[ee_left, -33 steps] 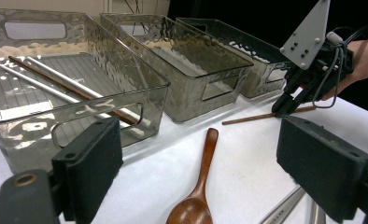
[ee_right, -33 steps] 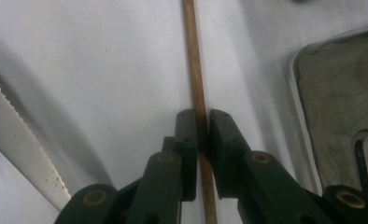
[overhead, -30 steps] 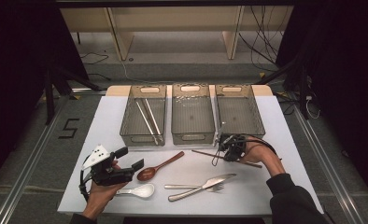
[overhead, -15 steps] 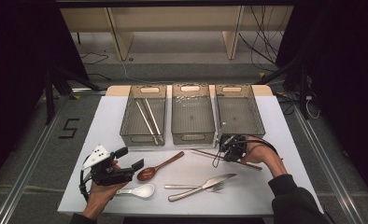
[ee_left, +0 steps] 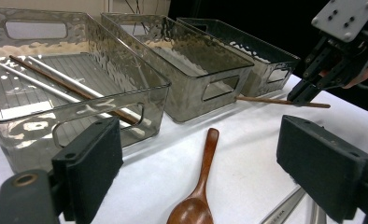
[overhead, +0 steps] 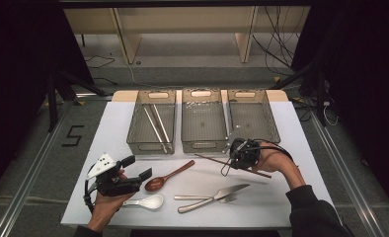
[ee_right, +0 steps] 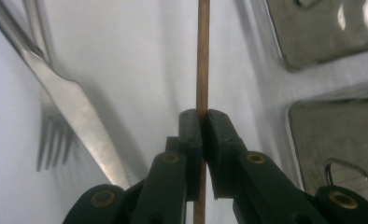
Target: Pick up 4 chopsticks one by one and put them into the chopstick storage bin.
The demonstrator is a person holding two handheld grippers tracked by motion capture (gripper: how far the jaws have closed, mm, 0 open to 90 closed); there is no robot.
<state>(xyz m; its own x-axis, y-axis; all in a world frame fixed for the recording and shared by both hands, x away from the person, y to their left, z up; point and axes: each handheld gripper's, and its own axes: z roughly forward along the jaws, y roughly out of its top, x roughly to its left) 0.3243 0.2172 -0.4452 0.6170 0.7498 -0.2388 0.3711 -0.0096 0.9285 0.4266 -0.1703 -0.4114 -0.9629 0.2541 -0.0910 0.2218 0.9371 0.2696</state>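
My right gripper [overhead: 233, 162] is shut on a thin brown wooden chopstick [overhead: 210, 158], which it holds a little above the white table in front of the middle and right bins. In the right gripper view the chopstick [ee_right: 202, 56] runs straight up between the pressed pads of that gripper [ee_right: 202, 122]. At the front left my left gripper [overhead: 137, 168] stays open and holds nothing. A brown wooden spoon [ee_left: 206, 154] lies on the table between and beyond the wide jaws of the left gripper [ee_left: 205, 175], and the right gripper [ee_left: 308, 91] holds the chopstick [ee_left: 266, 100] farther off.
Three clear grey bins stand in a row at the back: left bin [overhead: 133, 129] with a wooden and a metal chopstick [overhead: 156, 123], middle bin [overhead: 204, 144], right bin [overhead: 274, 129]. A white spoon [overhead: 147, 201], a knife [overhead: 214, 193] and a fork [overhead: 226, 198] lie near the front edge.
The right gripper has risen slightly with the chopstick in its jaws. The left gripper has stayed where it was.
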